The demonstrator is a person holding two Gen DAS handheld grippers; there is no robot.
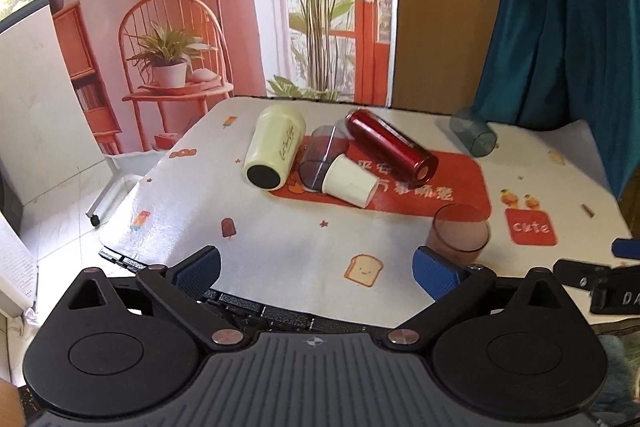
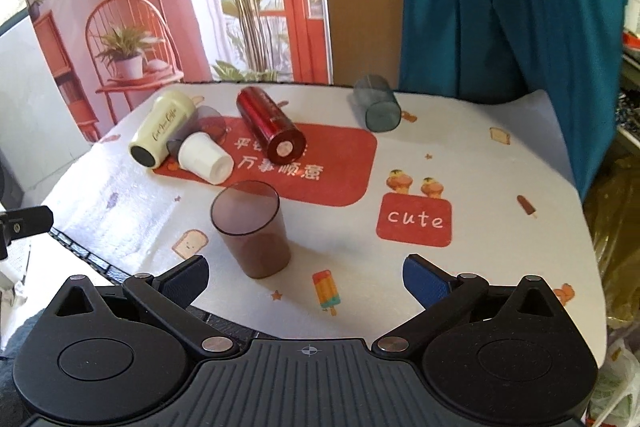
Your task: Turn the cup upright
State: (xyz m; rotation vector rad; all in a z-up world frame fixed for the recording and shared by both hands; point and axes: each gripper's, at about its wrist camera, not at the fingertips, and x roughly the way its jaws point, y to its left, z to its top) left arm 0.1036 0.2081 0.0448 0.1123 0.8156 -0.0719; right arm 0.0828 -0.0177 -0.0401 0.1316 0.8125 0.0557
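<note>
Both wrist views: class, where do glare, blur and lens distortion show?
Left wrist view: the red tumbler looks slightly smeared; straight backdrop edges bow. Right wrist view: bright glare washes the tablecloth at left; the brown cup is sharp; the table edge curves.

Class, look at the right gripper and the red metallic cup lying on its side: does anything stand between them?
Yes. The upright brown translucent cup stands between the open right gripper and the red metallic cup lying farther back on the red mat.
</note>
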